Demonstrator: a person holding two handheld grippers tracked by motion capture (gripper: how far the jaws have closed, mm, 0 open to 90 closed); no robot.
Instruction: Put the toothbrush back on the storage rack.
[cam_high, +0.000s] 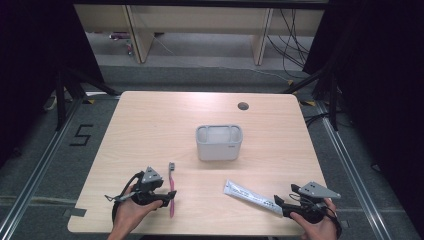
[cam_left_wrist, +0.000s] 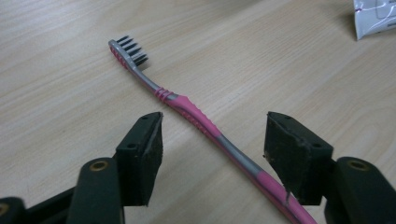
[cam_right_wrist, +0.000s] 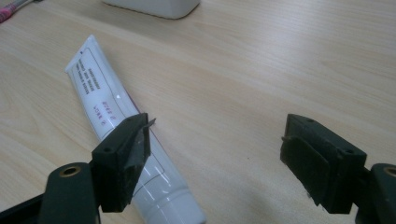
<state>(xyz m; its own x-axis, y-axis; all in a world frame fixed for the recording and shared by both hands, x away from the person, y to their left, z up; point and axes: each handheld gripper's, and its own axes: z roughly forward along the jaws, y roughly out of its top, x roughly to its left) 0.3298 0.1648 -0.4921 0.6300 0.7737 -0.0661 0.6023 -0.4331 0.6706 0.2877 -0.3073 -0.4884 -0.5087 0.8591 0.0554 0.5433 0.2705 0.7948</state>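
Observation:
A pink and grey toothbrush (cam_high: 171, 189) (cam_left_wrist: 196, 116) with black bristles lies flat on the wooden table (cam_high: 150, 130), head pointing away from me. My left gripper (cam_high: 167, 198) (cam_left_wrist: 214, 154) is open, and the toothbrush handle passes between its jaws. A white toothpaste tube (cam_high: 250, 196) (cam_right_wrist: 114, 121) lies at the front right. My right gripper (cam_high: 278, 204) (cam_right_wrist: 217, 158) is open at the tube's cap end, its left jaw over the tube. A grey-white holder (cam_high: 218, 142) (cam_right_wrist: 154, 7) with compartments stands upright mid-table.
A round cable hole (cam_high: 243, 106) sits near the table's far edge. Dark curtains and stand legs flank the table; desks and cables are beyond it. Bare wood lies between the holder and both grippers.

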